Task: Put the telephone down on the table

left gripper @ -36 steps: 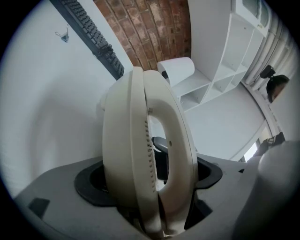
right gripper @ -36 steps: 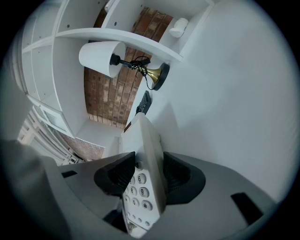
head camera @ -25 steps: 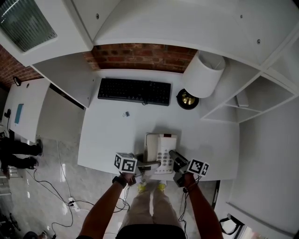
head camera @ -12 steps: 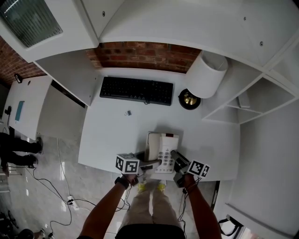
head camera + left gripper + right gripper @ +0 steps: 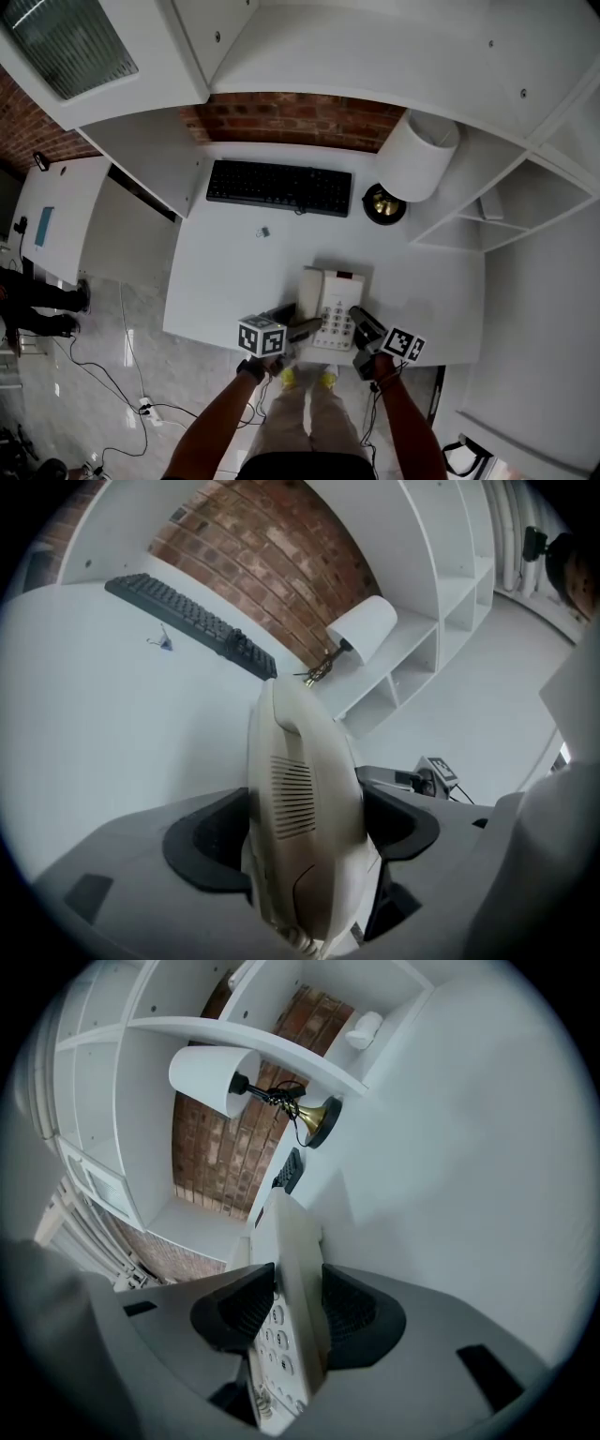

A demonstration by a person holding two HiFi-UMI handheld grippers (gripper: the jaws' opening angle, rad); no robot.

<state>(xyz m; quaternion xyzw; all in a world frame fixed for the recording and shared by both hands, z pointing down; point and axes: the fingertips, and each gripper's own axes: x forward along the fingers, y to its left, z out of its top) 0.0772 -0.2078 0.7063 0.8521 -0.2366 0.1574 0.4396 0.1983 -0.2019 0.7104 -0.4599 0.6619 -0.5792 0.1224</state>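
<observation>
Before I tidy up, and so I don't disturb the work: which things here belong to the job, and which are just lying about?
Job: phone, handset, table.
Lying about: keyboard, lamp, small clip near the keyboard.

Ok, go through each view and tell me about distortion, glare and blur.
Head view: fisheye bows the table edge and shelves; evenly lit, glare on the glossy floor. Left gripper view: dark corners, the close handset soft and shaded. Right gripper view: heavy vignette; lamp crisp, telephone near the lens slightly soft.
</observation>
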